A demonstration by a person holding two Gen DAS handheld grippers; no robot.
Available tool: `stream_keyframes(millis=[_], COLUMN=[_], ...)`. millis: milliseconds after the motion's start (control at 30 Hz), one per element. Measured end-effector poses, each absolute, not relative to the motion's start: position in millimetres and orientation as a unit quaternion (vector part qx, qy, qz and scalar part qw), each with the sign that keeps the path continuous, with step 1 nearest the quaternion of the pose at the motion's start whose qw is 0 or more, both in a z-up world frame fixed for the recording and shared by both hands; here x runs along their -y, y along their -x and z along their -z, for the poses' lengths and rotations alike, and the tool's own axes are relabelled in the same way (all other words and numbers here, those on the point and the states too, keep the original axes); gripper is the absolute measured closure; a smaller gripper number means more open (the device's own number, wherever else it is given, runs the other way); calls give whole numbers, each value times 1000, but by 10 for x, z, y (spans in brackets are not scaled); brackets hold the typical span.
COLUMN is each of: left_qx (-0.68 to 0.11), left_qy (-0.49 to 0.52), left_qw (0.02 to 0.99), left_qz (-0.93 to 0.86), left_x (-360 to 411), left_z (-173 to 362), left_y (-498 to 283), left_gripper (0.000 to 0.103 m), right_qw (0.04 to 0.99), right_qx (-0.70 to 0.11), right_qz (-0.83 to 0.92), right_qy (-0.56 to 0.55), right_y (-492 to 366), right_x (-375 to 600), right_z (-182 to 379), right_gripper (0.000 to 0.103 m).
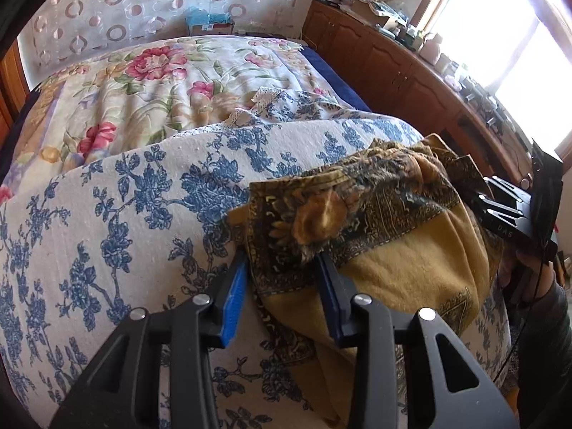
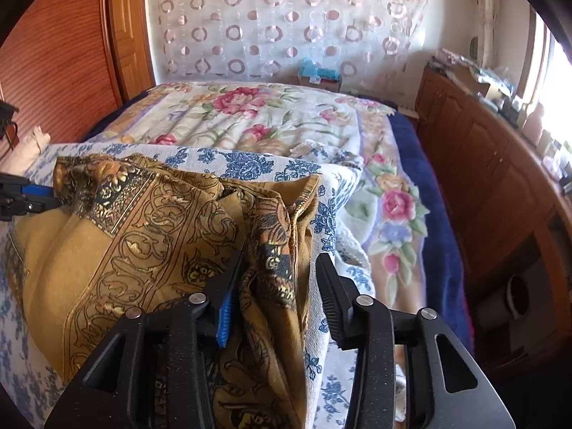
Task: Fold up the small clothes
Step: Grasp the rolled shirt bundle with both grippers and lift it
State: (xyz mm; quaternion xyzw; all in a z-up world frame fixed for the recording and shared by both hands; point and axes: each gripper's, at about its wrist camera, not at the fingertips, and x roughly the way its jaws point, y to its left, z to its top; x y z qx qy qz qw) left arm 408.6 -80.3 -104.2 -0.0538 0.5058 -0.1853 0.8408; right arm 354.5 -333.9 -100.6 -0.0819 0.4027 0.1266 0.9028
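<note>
Mustard patterned cloth [image 2: 150,250] is bunched on a blue-floral bedspread [image 1: 125,207] over a rose-printed bed [image 1: 143,82]. It is pinched by the left gripper [image 1: 282,271]; the right gripper [image 2: 277,279] is parted around a fold. Wooden cabinets [image 2: 482,186] are seen beside.

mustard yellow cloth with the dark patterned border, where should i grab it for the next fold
Probably the bunched dark patterned border of the mustard yellow cloth, at its two near ends. Come from above and the near side. The border stands up in ridges off the blue floral white bedspread, so the fingers can close around it; the plain middle lies flat.
</note>
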Motion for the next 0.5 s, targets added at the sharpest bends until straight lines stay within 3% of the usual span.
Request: stream_keyframes(millis=[67,100,167,333,433,500], left_qx=[-499,-497,-496,-468,-457,-445], left_qy=[44,42,54,49,51,55], left_qw=[845,846,842,855,861,866], left_qz=[188,190,204,215,217,221], left_x=[812,811,797,805,789,778], left_z=[1039,1044,1059,970,922,883], left_y=[-4057,-4051,-4030,-3917,-3886,-3864], left_gripper=[72,86,95,97,97,97], right_qw=[901,899,897,888,883,877], right_qx=[-406,-409,-411,-423,-429,-432], right_qz=[-138,-145,-154,-176,-187,-207], right_qy=[67,59,49,38,31,19], right_y=[-3583,-3606,-3624,-3662,-3687,-3689], right_x=[3373,3390,3408,3405,3418,3421], right_z=[1003,1004,1005,996,993,994], right_gripper=[60,60,60,61,69,85])
